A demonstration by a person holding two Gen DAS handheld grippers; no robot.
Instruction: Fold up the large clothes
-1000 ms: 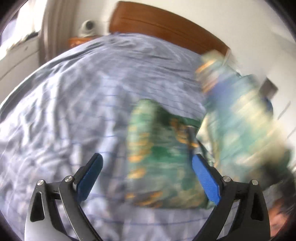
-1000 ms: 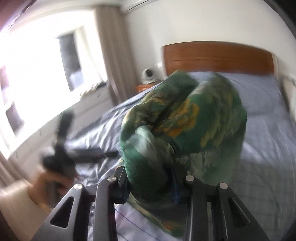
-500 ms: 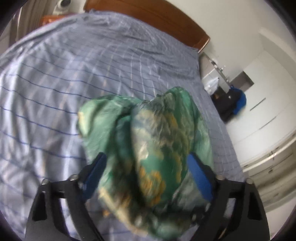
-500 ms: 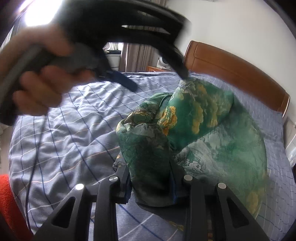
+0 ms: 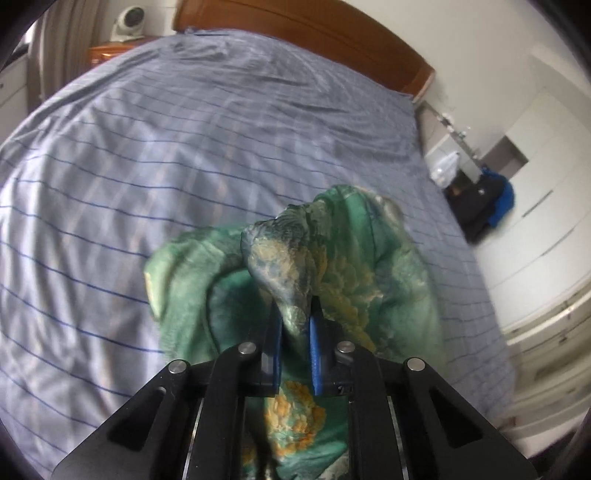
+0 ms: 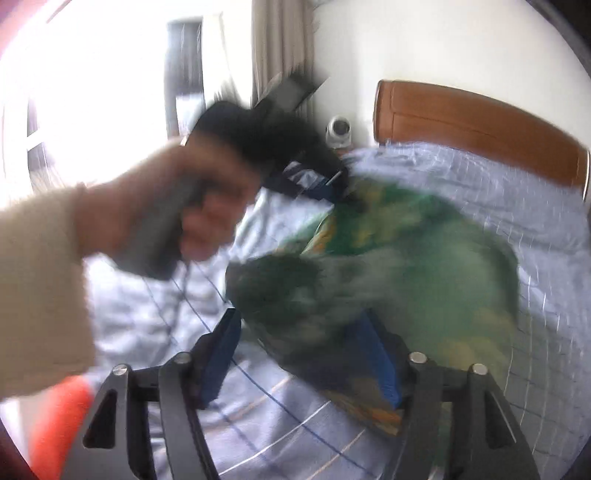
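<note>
Left wrist view first: the lower part of the green garment hangs under my tongs and out of the frame, so I cannot see how much of it is there. Its printed pattern, green with orange patches, is a little blurred. It lies bunched on the bed sheet, which is pale blue with thin dark lines and some wrinkles. Behind the bed stands a wooden headboard, and a small white fan is on the bedside table at the far left. On the right I see white cupboards and a dark bag with blue on the floor. My left gripper has just been closing; its blue pads are now almost together and pinch a ridge of the cloth between them.

Right wrist view: this picture is strongly blurred, and the window is too bright to see anything through it. The garment is a green smear on the same sheet, near the headboard side. My left hand, in a beige sleeve, holds the other tool above the cloth. Something orange at the lower left is cut off. My right gripper has just been opening; its pads stand apart, and a dark fold of the cloth lies between them, against the right pad, not clamped.
</note>
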